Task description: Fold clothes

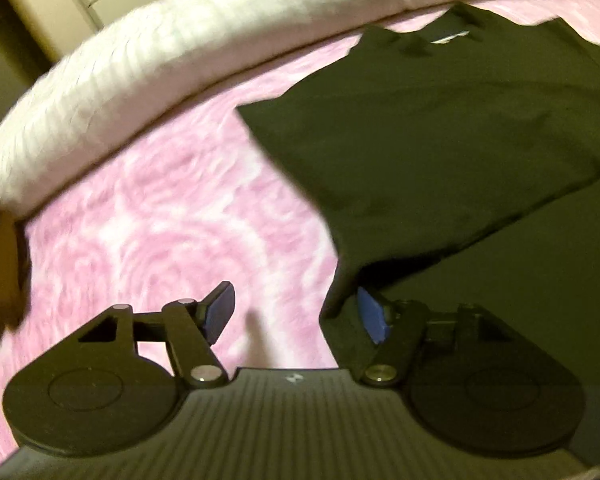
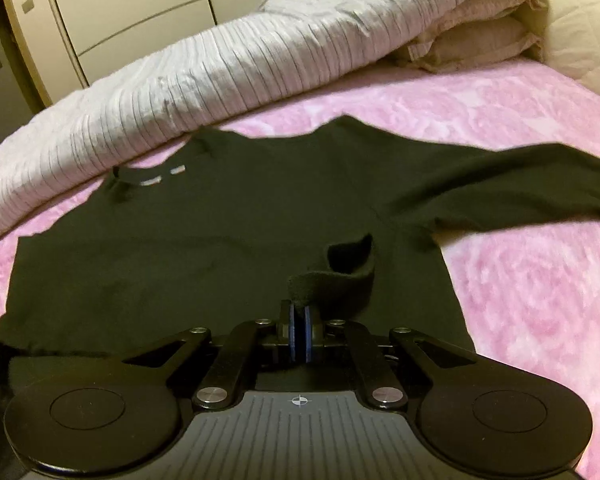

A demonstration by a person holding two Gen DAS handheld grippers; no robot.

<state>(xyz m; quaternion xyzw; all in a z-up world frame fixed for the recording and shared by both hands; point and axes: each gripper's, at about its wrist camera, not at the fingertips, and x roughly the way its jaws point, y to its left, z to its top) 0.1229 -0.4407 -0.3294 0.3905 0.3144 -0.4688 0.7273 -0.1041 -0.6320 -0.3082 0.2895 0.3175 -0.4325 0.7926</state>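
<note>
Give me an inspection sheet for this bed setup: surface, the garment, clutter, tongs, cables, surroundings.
Surface: pink patterned bedspread, garment lying on it.
Job's things: dark long-sleeved top, spread mostly flat, one sleeve stretched out to the side, collar label toward the duvet.
Clutter: rolled white ribbed duvet along the far edge; beige folded bedding stacked beside it.
Tongs: right tongs shut on a pinched fold of the top; left tongs open, one pad under the fabric edge, the other over bare bedspread.
Cables: nothing seen.
Surroundings: cream wardrobe doors behind the bed.
</note>
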